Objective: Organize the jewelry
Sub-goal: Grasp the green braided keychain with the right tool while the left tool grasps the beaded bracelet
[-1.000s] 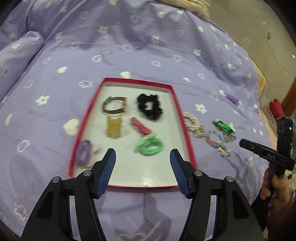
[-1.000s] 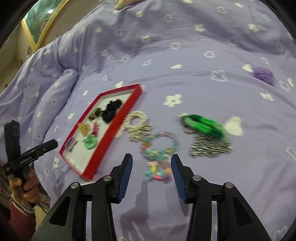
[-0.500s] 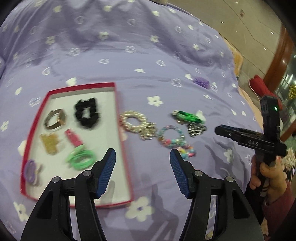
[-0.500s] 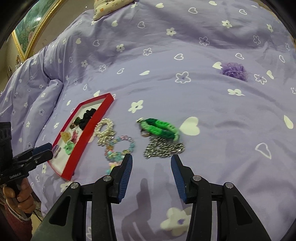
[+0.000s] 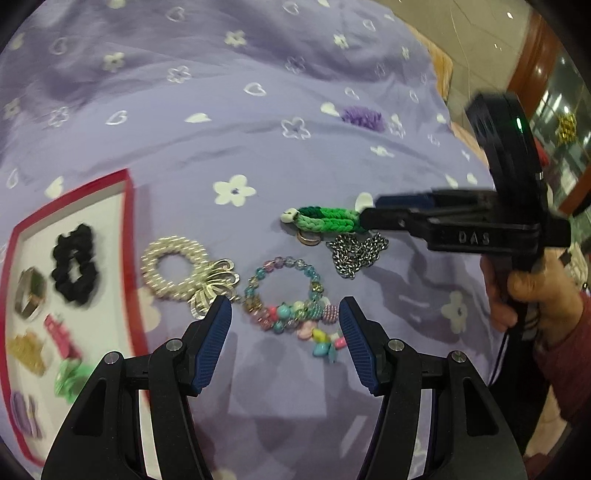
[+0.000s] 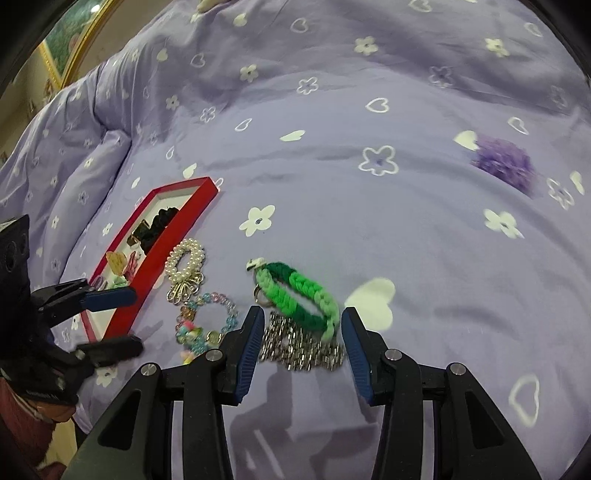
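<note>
Here the left gripper, jaws apart and empty, frames the beaded bracelet lying just ahead, while the right gripper, likewise agape, straddles the green braid.

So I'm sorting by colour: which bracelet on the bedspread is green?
The braided green bracelet, beside the silver chain; the others are pearl-white and pastel beads.

A lilac bedspread printed with white flowers and hearts fills the scene. At its far left edge, a gold picture frame stands against the wall. Beyond the bedspread's far right edge lie a shiny tiled floor and brown wooden furniture, with a gold bow nearby
</note>
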{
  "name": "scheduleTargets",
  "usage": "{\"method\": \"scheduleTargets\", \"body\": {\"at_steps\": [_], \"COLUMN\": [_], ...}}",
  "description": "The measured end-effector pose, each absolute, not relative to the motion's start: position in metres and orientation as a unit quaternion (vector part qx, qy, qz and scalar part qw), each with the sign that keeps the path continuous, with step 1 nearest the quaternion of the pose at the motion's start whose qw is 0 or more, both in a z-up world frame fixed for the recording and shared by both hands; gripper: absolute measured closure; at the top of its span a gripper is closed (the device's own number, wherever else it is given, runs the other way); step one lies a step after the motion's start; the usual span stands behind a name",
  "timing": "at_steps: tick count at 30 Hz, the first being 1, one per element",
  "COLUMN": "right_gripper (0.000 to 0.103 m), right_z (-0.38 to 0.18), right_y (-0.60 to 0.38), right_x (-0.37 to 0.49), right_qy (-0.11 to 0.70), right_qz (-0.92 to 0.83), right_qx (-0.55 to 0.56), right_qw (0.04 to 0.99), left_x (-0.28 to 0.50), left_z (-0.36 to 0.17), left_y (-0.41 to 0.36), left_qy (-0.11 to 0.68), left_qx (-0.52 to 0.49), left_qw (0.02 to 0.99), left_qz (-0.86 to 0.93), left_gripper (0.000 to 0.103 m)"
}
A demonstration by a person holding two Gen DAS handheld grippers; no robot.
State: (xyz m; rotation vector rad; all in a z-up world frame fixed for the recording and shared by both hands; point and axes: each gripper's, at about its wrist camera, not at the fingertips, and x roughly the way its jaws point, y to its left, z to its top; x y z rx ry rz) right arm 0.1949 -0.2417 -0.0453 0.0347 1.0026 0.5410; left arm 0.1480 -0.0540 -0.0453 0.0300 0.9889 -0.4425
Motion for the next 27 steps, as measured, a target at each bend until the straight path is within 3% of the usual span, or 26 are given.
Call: {"method": "scheduleTargets", "body": {"at_steps": [4, 7, 10, 11, 12, 15, 27], "right_gripper": [0.056, 0.056, 0.057, 0.064, 0.077, 0.088, 0.092], "right_z": [-0.054, -0.061, -0.069, -0.07, -0.07, -0.069, -0.032], "right_y": [-0.234, -0.228, -0.223, -0.222, -0.221, -0.223, -0.233], "right_x": [0.21, 0.217, 0.22, 0.22, 0.219, 0.216, 0.183], "right_qy": [0.485, 0.492, 0.5, 0.499, 0.496, 0.494, 0.446], "right_qz": [0.266, 0.274, 0.277, 0.278, 0.277, 0.275, 0.278], "right_qx": [-0.003, -0.016, -0.026, -0.027, -0.029, -0.027, 0.042], "right_qw": [0.833, 0.826, 0.82, 0.82, 0.822, 0.825, 0.85], "left_x": [0.159, 0.163, 0.165, 0.165, 0.165, 0.16, 0.139], "left_z": [-0.059, -0.067, -0.071, -0.071, -0.071, -0.069, -0.031], "left_y": [-0.07, -0.08, -0.085, -0.085, -0.084, -0.082, -0.041], "left_qy": [0.485, 0.492, 0.492, 0.494, 0.494, 0.487, 0.453], "left_qx": [0.043, 0.062, 0.069, 0.066, 0.066, 0.068, -0.009], "left_qw": [0.846, 0.839, 0.836, 0.834, 0.834, 0.837, 0.863], "left_qz": [-0.218, -0.224, -0.233, -0.237, -0.237, -0.239, -0.226], "left_gripper": [0.048, 0.061, 0.082, 0.096, 0.096, 0.096, 0.096]}}
